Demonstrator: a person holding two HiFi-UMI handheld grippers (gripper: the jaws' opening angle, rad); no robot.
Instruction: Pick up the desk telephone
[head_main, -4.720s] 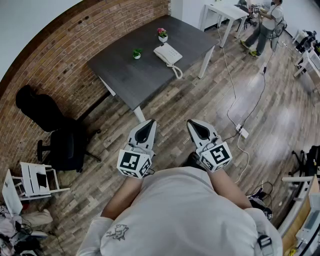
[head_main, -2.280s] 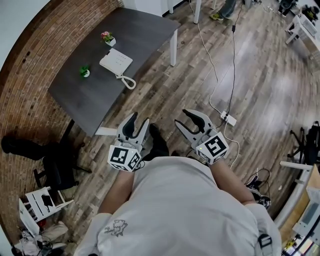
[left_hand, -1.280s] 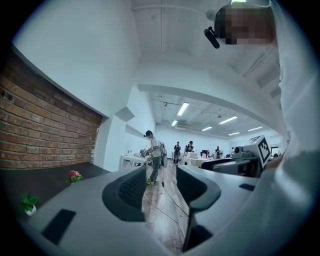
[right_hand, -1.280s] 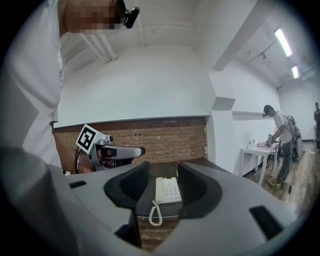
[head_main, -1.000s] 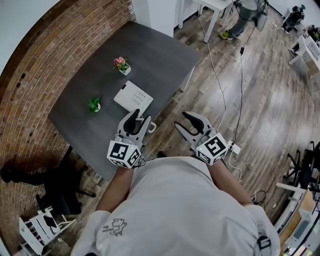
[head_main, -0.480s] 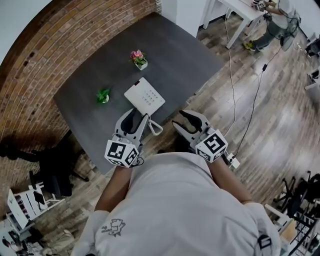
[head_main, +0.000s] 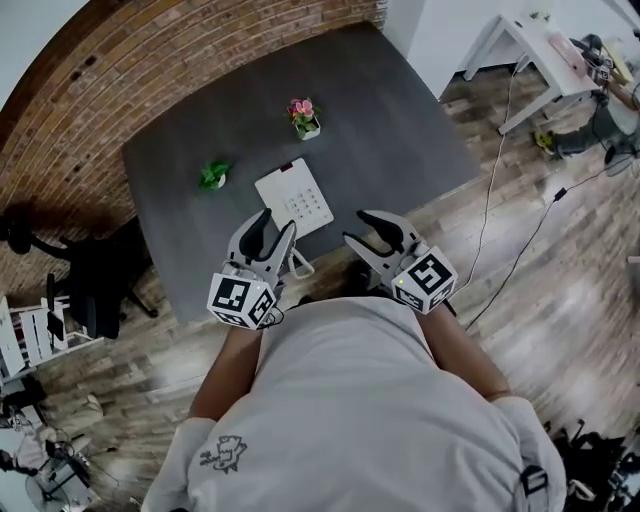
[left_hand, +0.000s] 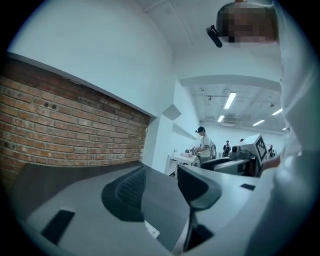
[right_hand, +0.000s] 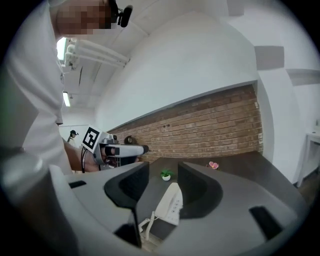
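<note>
the phone lies flat on the dark bench, close to the edge on my side, with its cord curling at that edge. my left gripper is by the phone's near left corner. its jaws are apart and have just been opening wider, with nothing between them. my right gripper is just right of the phone, also spread and empty. beyond the phone stand a green plant and a pink flower.
</note>
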